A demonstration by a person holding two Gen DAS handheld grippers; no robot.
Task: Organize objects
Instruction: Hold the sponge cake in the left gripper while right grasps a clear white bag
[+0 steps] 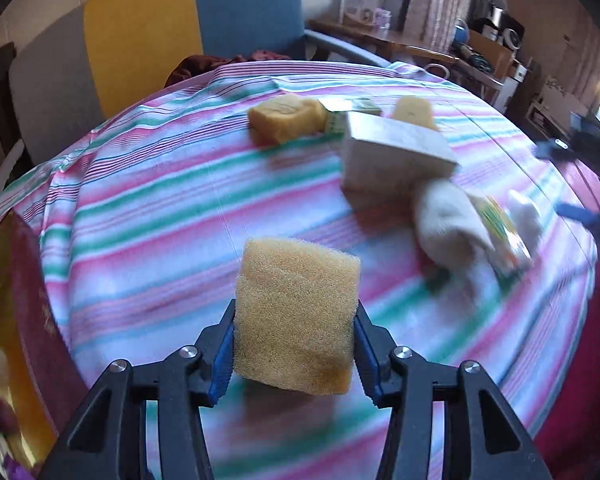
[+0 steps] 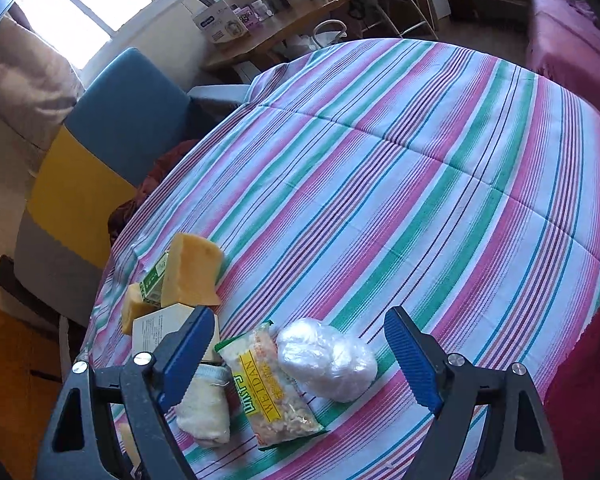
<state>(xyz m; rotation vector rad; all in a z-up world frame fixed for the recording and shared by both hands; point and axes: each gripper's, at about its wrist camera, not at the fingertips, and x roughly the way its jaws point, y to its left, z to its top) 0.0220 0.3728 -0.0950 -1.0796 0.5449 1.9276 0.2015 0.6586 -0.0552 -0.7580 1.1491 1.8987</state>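
Note:
My left gripper [image 1: 296,346] is shut on a yellow sponge block [image 1: 296,300], its blue pads pressing both sides, above the striped tablecloth [image 1: 160,208]. Further back lie two more yellow sponges [image 1: 284,120] [image 1: 412,110], a small green box [image 1: 356,108] and a white box [image 1: 392,156]. My right gripper [image 2: 300,316] is open, with nothing between its fingers, over a snack packet [image 2: 272,392] and a wad of clear plastic [image 2: 328,360]. A white rolled cloth [image 2: 204,408] lies left of the packet. A sponge wedge [image 2: 192,272] leans on the green box [image 2: 154,280].
A dark red container edge [image 1: 32,300] sits at the table's left side. A blue, yellow and grey chair [image 2: 124,120] stands behind the table, with a cluttered wooden desk [image 2: 276,28] beyond. The striped cloth [image 2: 420,160] stretches bare to the right. A red bedspread [image 2: 572,40] lies far right.

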